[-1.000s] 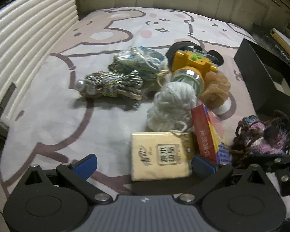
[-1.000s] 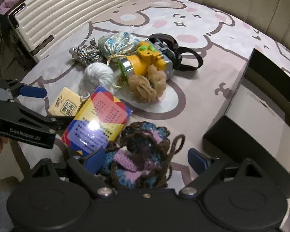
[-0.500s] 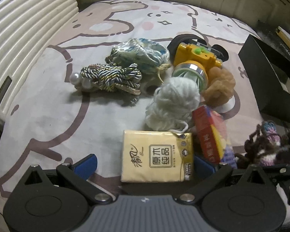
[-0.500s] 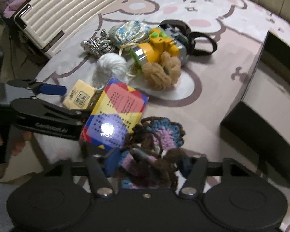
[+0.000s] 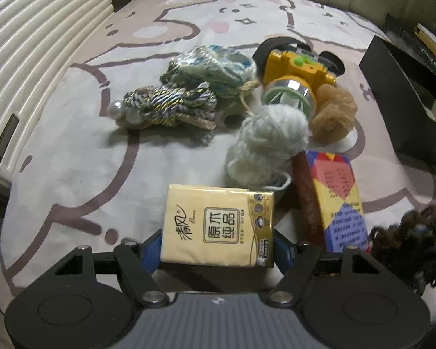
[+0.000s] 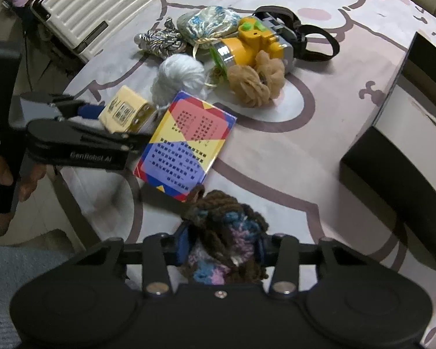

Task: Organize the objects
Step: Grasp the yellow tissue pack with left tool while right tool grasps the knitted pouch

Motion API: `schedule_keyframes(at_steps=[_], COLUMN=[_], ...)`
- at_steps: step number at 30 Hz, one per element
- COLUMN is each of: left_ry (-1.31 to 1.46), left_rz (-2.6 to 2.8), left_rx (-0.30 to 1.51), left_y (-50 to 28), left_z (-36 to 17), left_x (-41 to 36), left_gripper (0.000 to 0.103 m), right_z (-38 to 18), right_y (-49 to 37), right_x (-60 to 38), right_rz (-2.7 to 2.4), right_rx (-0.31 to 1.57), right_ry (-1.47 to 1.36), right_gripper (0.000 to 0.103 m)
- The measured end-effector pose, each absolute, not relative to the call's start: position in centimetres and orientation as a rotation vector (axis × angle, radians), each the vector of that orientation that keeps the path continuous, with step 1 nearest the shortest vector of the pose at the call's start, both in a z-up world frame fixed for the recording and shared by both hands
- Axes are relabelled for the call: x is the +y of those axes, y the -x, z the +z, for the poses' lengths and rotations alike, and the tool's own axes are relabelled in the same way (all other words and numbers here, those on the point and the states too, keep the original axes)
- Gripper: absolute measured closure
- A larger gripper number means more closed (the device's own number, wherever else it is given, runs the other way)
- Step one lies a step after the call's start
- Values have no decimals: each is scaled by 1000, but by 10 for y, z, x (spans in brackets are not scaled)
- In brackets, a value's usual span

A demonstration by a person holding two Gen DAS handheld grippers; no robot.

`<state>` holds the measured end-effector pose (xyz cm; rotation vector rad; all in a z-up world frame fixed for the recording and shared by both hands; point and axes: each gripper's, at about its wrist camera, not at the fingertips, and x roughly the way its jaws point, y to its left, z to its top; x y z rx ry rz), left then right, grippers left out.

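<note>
While both claws have just been closing, the left claw [image 5: 217,245] clamps the yellow tissue pack [image 5: 218,228] at the near edge of the bed [image 5: 72,157]; the right claw [image 6: 221,244] grips the brown-and-purple crochet piece [image 6: 226,232], just beside the colourful box [image 6: 186,139]; remaining items lie clustered behind.

Cream ribbed suitcase [image 6: 101,5] beside the bed, cartoon-print bedsheet [image 5: 72,160] in pink and brown outlines
</note>
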<state>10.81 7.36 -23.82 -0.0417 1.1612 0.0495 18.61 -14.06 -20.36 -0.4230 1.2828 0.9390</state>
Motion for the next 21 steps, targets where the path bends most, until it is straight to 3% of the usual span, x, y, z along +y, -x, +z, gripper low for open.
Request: schedule_keyframes(at_steps=[6, 9, 11, 16, 21], left_ry=[78, 92, 88, 85, 67], left_rz=[86, 81, 78, 79, 70], left_rx=[1214, 1204, 1192, 1204, 1224], left_y=[-100, -101, -103, -109, -109], left_z=[-238, -237, -235, -238, -238], left_x=[85, 85, 84, 84, 83], left_gripper=[27, 17, 17, 18, 28], right_z=[-205, -210, -212, -220, -218], right_y=[-189, -184, -183, -185, -183], right_x=[-145, -143, -142, -143, -143], right_rz=[909, 920, 921, 907, 915], right_rx=[1313, 1335, 1343, 1389, 1378], right_ry=[418, 443, 462, 465, 473], right_gripper=[57, 55, 53, 49, 57])
